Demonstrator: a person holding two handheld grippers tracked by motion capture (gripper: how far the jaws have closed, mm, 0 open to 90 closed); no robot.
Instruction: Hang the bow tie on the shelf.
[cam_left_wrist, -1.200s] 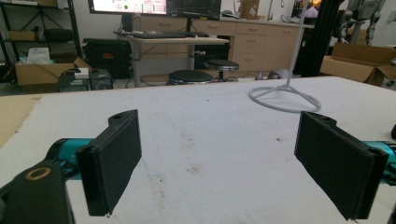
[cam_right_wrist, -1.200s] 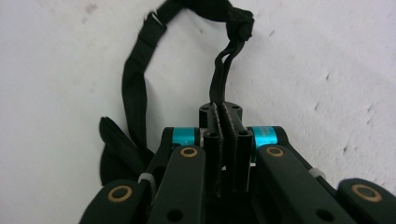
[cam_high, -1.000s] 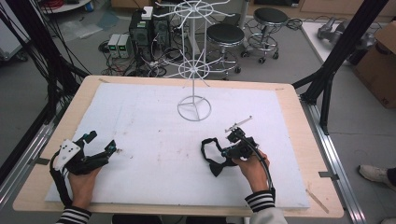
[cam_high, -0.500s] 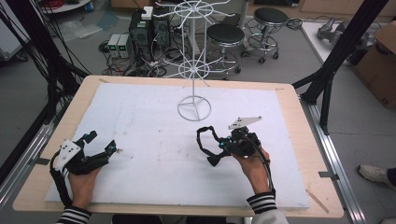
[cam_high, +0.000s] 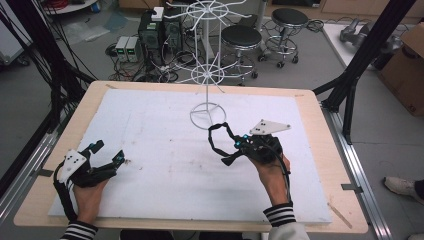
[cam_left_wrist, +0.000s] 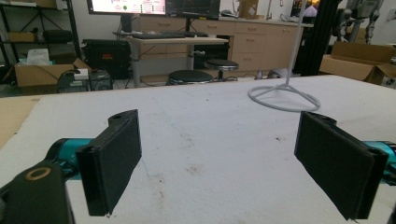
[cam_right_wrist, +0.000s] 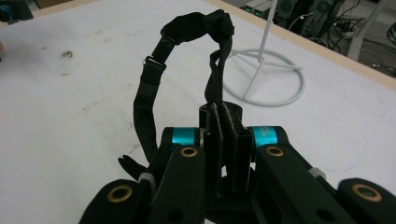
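A black strap (cam_high: 216, 141) with a small buckle loops up and left from my right gripper (cam_high: 239, 146), which is shut on one end of it. In the right gripper view the jaws pinch the strap (cam_right_wrist: 150, 88) at the gripper tip (cam_right_wrist: 224, 113), and the loop arches above them. A white wire stand (cam_high: 205, 95) with spoked tiers rises just beyond, its ring base on the board; its pole (cam_right_wrist: 264, 35) stands close behind the strap. My left gripper (cam_high: 109, 151) rests at the near left, open, with nothing between its pads (cam_left_wrist: 218, 140). Its view has the stand (cam_left_wrist: 293, 46) far right.
A white foam board (cam_high: 150, 120) covers the wooden table (cam_high: 320, 125). Black frame posts (cam_high: 350, 95) stand at both table sides. Stools (cam_high: 241, 37), computer cases and cables sit on the floor beyond the far edge. A cardboard box (cam_high: 405, 70) is at the right.
My right gripper has carried the strap left and away from me, closer to the stand's base, and turned so its grey plate faces up. The left gripper has stayed put.
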